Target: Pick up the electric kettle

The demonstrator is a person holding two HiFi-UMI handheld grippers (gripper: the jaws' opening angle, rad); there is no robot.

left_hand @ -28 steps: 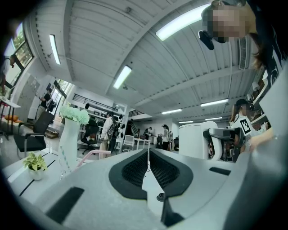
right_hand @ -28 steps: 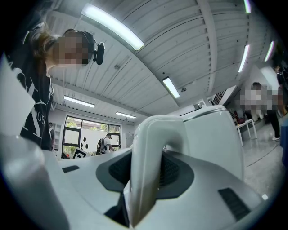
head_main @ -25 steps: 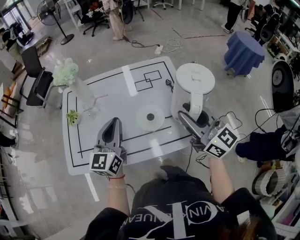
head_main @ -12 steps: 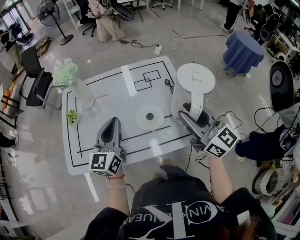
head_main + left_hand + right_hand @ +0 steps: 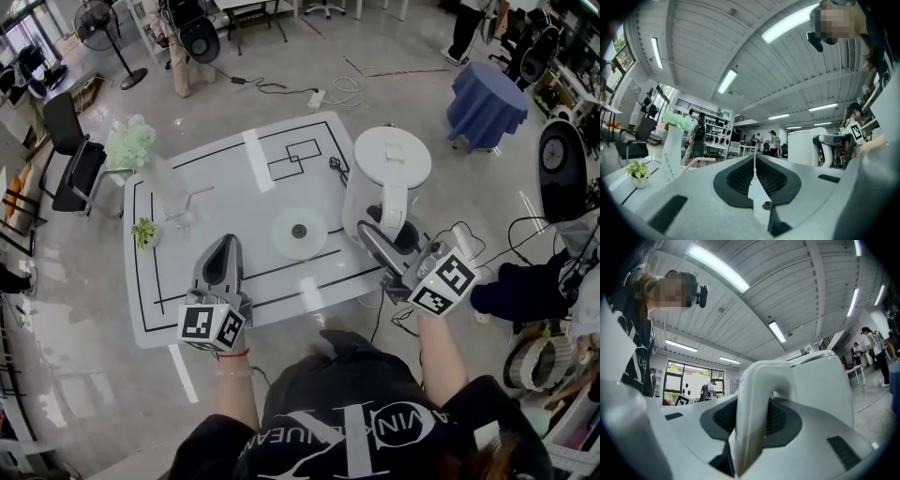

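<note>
The white electric kettle (image 5: 389,183) hangs over the table's right edge, apart from its round base (image 5: 300,232) in the middle of the table. My right gripper (image 5: 367,232) is shut on the kettle's handle (image 5: 754,394), which fills the space between the dark pads in the right gripper view, with the kettle body (image 5: 820,380) beyond. My left gripper (image 5: 225,244) hovers over the table's near left part, shut with nothing between its pads (image 5: 740,176). The left gripper view shows the kettle (image 5: 804,147) at the right.
The white table (image 5: 225,178) has black lines on it. A clear vase with pale flowers (image 5: 150,164) and a tiny potted plant (image 5: 144,232) stand at its left. Nearby are a black chair (image 5: 70,155), a blue-draped stool (image 5: 486,101) and floor cables (image 5: 342,89).
Both grippers and the kettle have kept still. A person in the background at the top has walked to the left.
</note>
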